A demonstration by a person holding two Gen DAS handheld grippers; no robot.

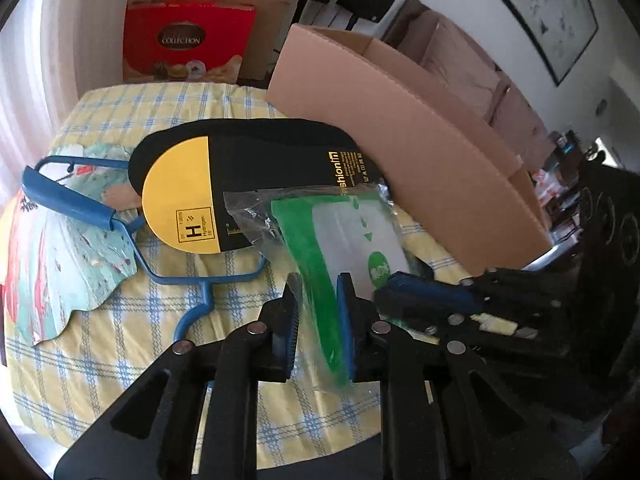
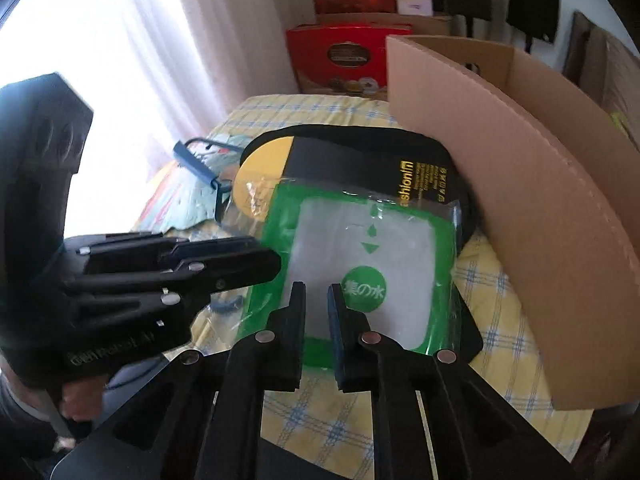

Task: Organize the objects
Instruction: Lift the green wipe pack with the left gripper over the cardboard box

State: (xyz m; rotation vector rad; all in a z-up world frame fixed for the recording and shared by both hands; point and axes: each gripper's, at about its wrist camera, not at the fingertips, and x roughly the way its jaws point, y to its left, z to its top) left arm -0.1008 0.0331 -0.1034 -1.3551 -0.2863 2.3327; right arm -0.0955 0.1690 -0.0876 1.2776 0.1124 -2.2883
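Both grippers pinch the green-edged plastic pouch (image 2: 360, 264): the left gripper (image 1: 318, 312) has its jaws narrowed on one side edge, the right gripper (image 2: 316, 312) nips the near edge. The pouch hangs partly over the black and yellow insole (image 1: 248, 176) on the checked bench (image 1: 120, 360). The cardboard box (image 2: 520, 184) beside it looks unfilled, though I cannot see its floor; insole, blue hanger (image 1: 80, 200) and fan-shaped card (image 1: 72, 260) remain unsorted.

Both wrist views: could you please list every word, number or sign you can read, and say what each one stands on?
"COLLECTION": red box.
"H": yellow heel of the black insole; the small print around it is too small to read.
"shionfm": insole, its start hidden by the packet; the fine print beside it is unreadable.
"集の水": green circle on the green packet.
Lettering on the left gripper is blurred.
Boxes behind: unreadable.
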